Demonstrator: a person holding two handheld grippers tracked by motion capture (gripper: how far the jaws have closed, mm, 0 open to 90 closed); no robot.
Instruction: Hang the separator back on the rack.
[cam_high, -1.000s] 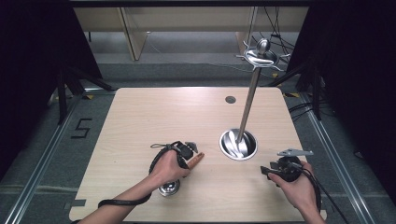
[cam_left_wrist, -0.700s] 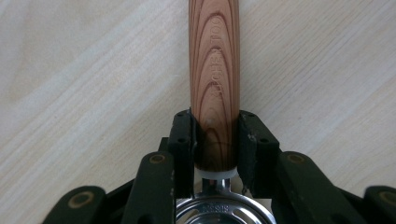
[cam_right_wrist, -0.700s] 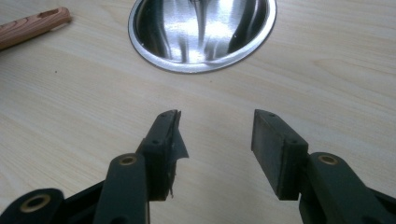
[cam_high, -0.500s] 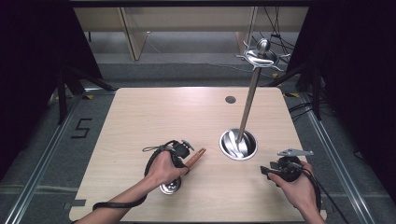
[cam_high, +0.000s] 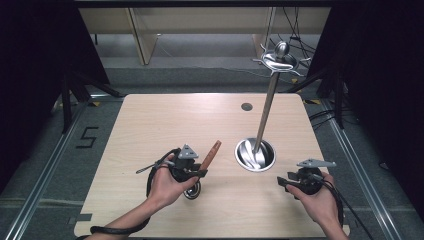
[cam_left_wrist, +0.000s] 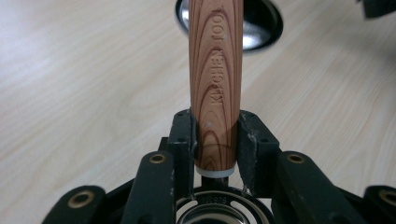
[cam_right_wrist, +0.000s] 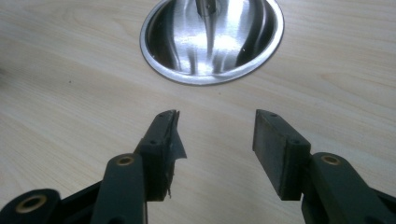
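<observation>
Left gripper (cam_left_wrist: 215, 140) clamped on wooden handle (cam_left_wrist: 215, 84) (stamped lettering); right gripper (cam_right_wrist: 217, 135) jaws apart, empty, near steel stand base (cam_right_wrist: 212, 37).

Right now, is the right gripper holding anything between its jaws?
No. In the right gripper view the right gripper is open, its jaws apart over bare wooden table, just short of the steel stand base.

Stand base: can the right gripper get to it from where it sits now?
Probably yes. The right gripper is open, empty and aimed at the steel stand base, with bare table between them.
</observation>
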